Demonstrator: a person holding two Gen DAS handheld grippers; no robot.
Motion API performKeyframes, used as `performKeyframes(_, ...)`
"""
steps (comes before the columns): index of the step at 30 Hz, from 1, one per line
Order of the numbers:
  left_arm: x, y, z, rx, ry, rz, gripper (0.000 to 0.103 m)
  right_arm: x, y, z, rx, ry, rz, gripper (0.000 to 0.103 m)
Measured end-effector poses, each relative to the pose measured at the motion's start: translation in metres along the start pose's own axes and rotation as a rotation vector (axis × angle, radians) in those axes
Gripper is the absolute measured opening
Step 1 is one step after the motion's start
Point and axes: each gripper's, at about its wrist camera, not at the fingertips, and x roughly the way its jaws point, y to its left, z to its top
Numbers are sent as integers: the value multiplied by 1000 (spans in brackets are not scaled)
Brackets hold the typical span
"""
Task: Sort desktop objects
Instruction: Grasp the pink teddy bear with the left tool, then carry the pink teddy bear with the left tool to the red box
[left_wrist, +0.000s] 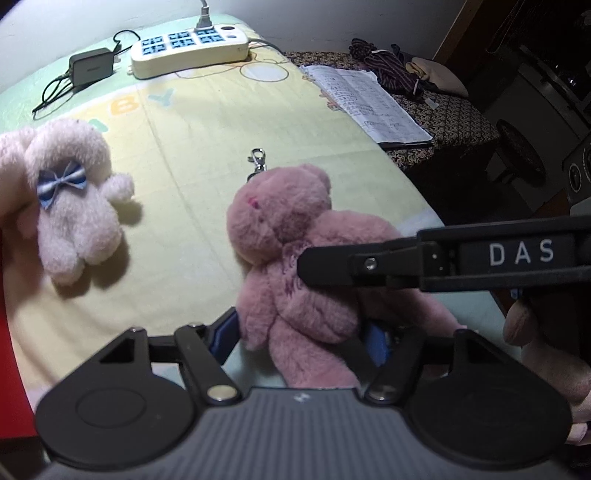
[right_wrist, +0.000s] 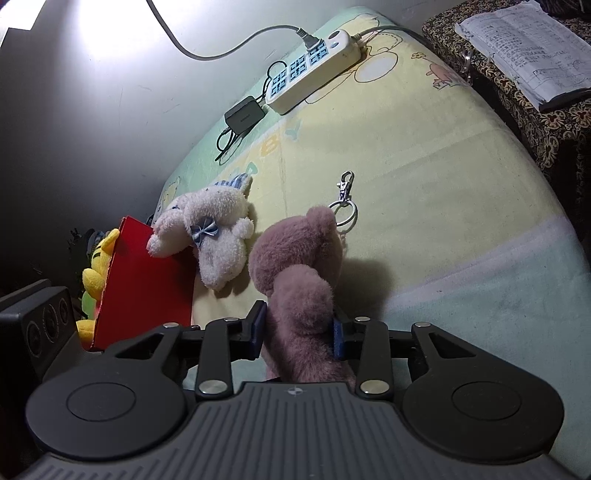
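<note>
Covering the whole work surface ahead of both claws is a pale yellow and green blanket (right_wrist: 424, 155) with cartoon print. Next in size, the pink plush bear (right_wrist: 295, 266) sits directly between the blue pads of the right gripper (right_wrist: 298, 326); the jaws are drawn in against its lower body on both sides, holding it. The left wrist view shows the same bear (left_wrist: 291, 258) standing between the pads of the left gripper (left_wrist: 301, 341), which sit narrowly spaced beside its legs; whether they press on it cannot be told. The right claw's black finger crosses in front of the bear's belly in that view, with a person's fingers (left_wrist: 517, 325) behind it.

To the left of the right claw stands a red box (right_wrist: 144, 280), with a yellow plush (right_wrist: 96, 266) beyond it. A white plush bear (right_wrist: 218, 236) with a blue striped bow lies ahead-left, one limb against the box edge. Far ahead rest a white power strip (right_wrist: 314, 70), a black adapter (right_wrist: 244, 114), and, just beyond the pink bear's head, its metal keyring clasp (right_wrist: 345, 201).
</note>
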Motion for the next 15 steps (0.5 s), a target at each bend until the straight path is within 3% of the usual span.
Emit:
performKeyframes(6, -26, -1, 2, 24, -65, -8, 68, -13, 28, -1, -72, -70, 14, 37)
performKeyframes(15, -106, 31, 1, 38, -232, -57, 68, -31, 97, -16, -171, -250, 73, 37)
